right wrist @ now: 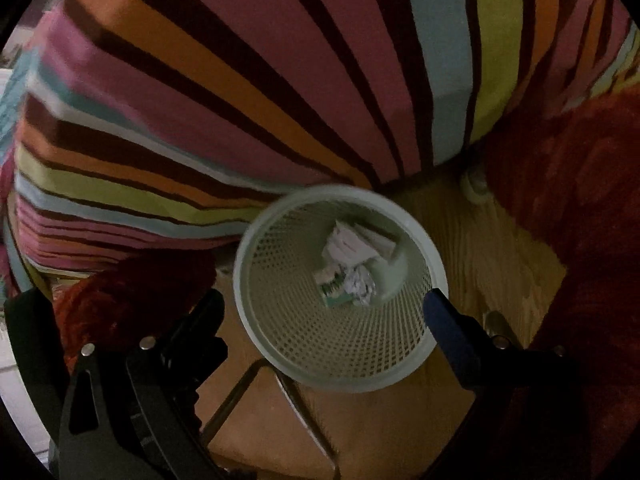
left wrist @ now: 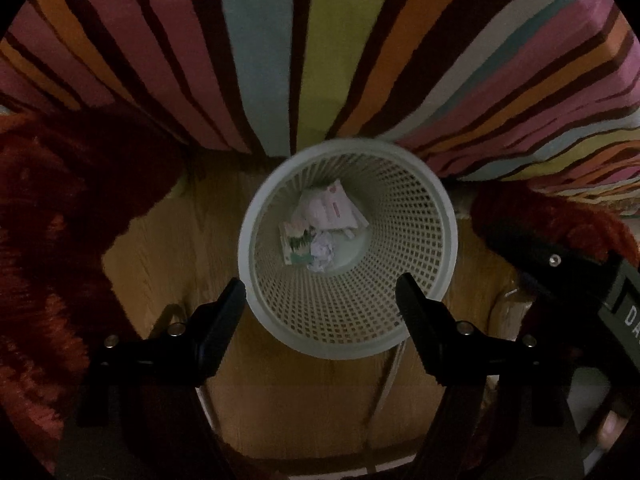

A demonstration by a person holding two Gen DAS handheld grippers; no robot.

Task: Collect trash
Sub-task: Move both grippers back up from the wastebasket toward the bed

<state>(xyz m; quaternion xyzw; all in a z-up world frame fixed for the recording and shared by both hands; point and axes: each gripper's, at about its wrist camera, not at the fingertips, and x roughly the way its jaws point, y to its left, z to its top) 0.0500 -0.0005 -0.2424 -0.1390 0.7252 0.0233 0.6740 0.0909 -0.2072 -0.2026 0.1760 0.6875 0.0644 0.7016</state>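
Note:
A white mesh wastebasket [left wrist: 404, 204] stands on the wooden floor, seen from straight above. At its bottom lie a crumpled paper ball [left wrist: 322, 255], a pink-and-white packet [left wrist: 334, 207] and a green-and-white wrapper [left wrist: 297, 243]. My left gripper [left wrist: 320, 300] hangs open over the near rim, with nothing between its fingers. The right wrist view shows the same wastebasket [right wrist: 288, 324] and the paper ball [right wrist: 360, 282]. My right gripper [right wrist: 322, 306] is open there too, its fingers wide apart above the near rim and holding nothing. Part of the right gripper's body [left wrist: 580, 284] shows at the right of the left wrist view.
A striped, many-coloured bedcover [left wrist: 320, 40] rises right behind the basket. Red fuzzy fabric [left wrist: 60, 220] lies on the left and on the right [right wrist: 580, 200] of the floor strip. A thin metal frame [right wrist: 232, 396] crosses the wooden floor [left wrist: 300, 408] near me.

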